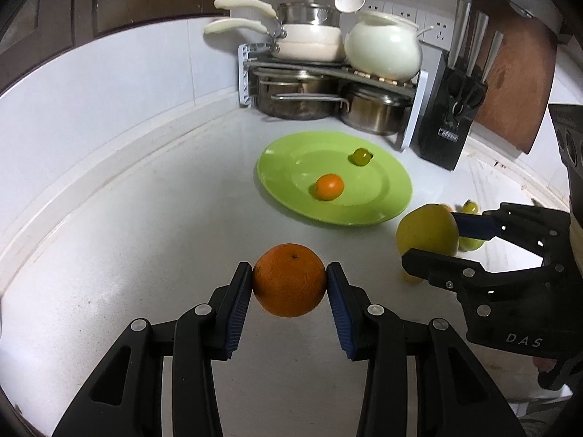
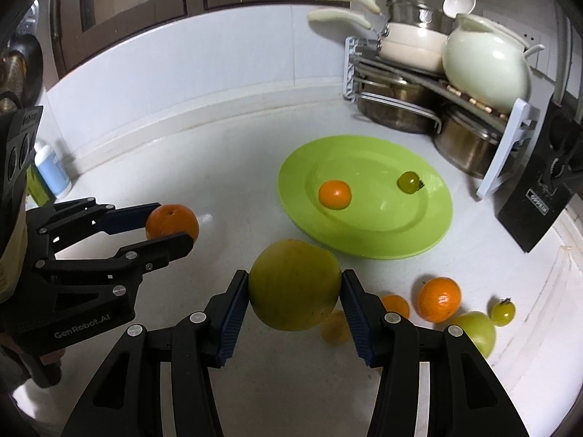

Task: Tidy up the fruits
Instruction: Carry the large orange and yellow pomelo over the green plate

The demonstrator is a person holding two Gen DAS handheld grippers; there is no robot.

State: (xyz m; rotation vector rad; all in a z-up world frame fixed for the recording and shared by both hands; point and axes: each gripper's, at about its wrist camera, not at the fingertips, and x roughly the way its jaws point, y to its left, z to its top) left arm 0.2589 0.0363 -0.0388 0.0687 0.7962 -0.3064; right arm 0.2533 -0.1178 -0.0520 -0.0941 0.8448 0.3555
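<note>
The left gripper (image 1: 289, 280) is clamped on an orange (image 1: 289, 279), its blue pads pressed to either side, the fruit lifted clear of the white countertop (image 1: 153, 225). To its right, the right gripper (image 2: 295, 286) grasps a larger yellow-green citrus fruit (image 2: 294, 284) the same way, also off the counter.

Beyond both, the lime-green plate (image 1: 284, 196) sits toward the far corner. On it lie a small orange mandarin (image 1: 329, 186) and, further back and apart from it, a little green tomato (image 1: 360, 156).

On the counter at the near right, loose fruit is clustered: a mandarin (image 2: 439, 299), a smaller orange piece (image 2: 396, 305) partly hidden by the finger, a green fruit (image 2: 479, 331) and a small yellow-green tomato (image 2: 503, 311).

Behind the plate stands a rack of pots (image 1: 328, 83), with a black knife block (image 1: 450, 109) on its right.
</note>
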